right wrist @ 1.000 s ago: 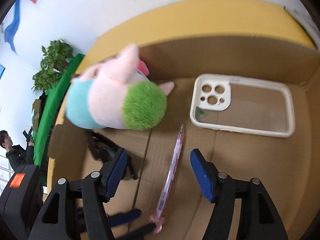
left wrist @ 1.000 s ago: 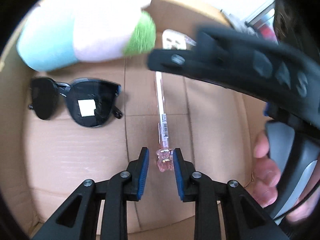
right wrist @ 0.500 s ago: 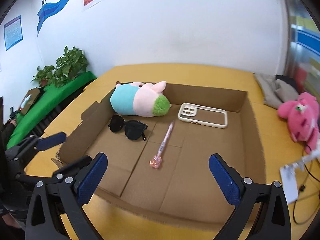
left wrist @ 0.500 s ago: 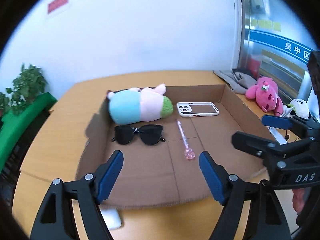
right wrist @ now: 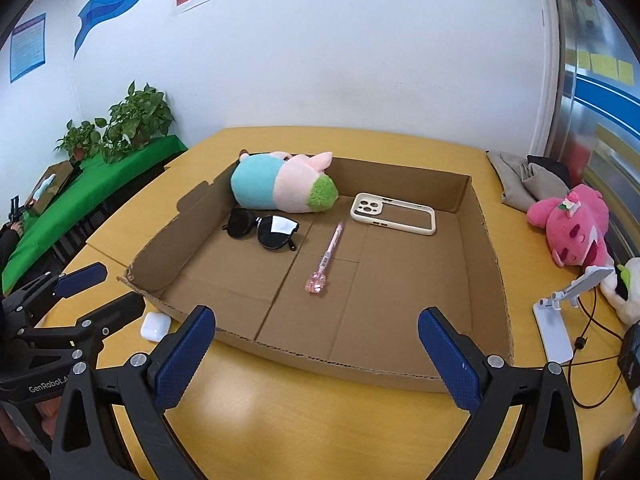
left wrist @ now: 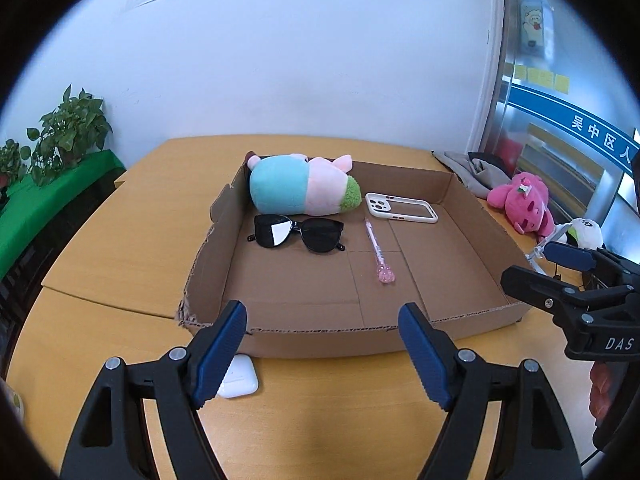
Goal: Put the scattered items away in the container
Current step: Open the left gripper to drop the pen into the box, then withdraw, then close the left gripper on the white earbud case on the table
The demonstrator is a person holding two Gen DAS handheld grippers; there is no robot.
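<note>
A shallow cardboard box [left wrist: 320, 338] [right wrist: 486, 264] lies on the yellow table. Inside it are a blue, pink and green plush toy [left wrist: 300, 190] [right wrist: 280, 188], black sunglasses [left wrist: 298, 232] [right wrist: 262, 230], a pink pen [left wrist: 378, 252] [right wrist: 326, 260] and a cream phone case [left wrist: 400, 208] [right wrist: 392, 214]. A white earbud case [left wrist: 238, 378] [right wrist: 155, 326] sits on the table outside the box's near left corner. My left gripper [left wrist: 322, 352] is open and empty above the box's near edge. My right gripper [right wrist: 316, 356] is open wide and empty there too.
A pink plush toy [right wrist: 572, 228] [left wrist: 520, 200], a white phone stand [right wrist: 560, 320] with a cable and grey cloth [right wrist: 524, 182] lie to the right of the box. Potted plants [right wrist: 120, 124] stand on a green-covered bench at the left.
Both grippers let go inside the box, opened and pulled back up to its near edge. The pen and the plush toy now lie in the box.
</note>
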